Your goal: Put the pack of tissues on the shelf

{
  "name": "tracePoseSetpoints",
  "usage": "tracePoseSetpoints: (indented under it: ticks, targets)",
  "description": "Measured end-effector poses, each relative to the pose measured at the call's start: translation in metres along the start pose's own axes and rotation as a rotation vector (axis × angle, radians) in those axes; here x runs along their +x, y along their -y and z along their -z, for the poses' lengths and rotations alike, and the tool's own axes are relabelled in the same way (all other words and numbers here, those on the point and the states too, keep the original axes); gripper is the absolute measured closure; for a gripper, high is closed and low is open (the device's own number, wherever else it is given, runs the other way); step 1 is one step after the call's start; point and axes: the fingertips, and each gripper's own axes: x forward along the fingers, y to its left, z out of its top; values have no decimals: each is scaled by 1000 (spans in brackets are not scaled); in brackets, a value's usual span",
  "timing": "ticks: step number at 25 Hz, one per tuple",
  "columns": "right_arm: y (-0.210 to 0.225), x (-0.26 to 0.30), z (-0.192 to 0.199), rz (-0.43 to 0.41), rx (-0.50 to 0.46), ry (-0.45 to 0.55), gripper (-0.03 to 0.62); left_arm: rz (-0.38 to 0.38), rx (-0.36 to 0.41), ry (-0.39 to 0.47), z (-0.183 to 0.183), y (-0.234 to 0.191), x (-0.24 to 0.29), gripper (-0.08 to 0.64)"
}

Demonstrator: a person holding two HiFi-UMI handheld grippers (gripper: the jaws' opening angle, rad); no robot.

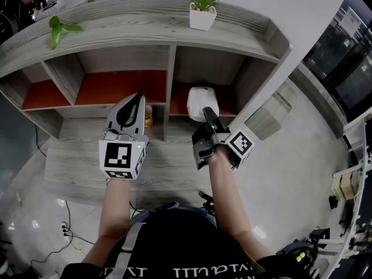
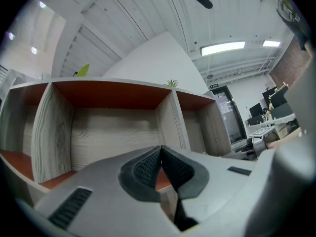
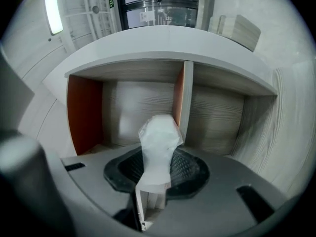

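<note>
My right gripper is shut on a white pack of tissues, holding it at the mouth of the right-hand compartment of the wooden shelf. In the right gripper view the pack stands up between the black pads, in front of the compartment left of an upright divider. Whether the pack touches the orange shelf floor I cannot tell. My left gripper hovers before the middle compartment. Its jaws meet at the tips with nothing between them.
A white pot with a green plant stands on the shelf's top, and a leafy sprig lies at its left. A small brownish object sits beside the central divider. A low wooden step runs beneath the shelf; cables lie on the floor.
</note>
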Motion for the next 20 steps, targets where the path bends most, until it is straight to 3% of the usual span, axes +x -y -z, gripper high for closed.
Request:
tracePoseSetpoints:
  ticks: [4, 16, 18, 20]
  targets:
    - [0, 1, -4, -16, 24, 22, 484, 6, 6, -9, 2, 1, 2, 548]
    - [7, -7, -5, 95, -46, 38, 477, 38, 19, -18, 3, 10, 3, 548]
    - [10, -9, -7, 126, -62, 42, 445, 39, 15, -16, 3, 10, 2, 548]
    - [9, -9, -9, 115, -71, 45, 352, 41, 11, -15, 3, 11, 1, 548]
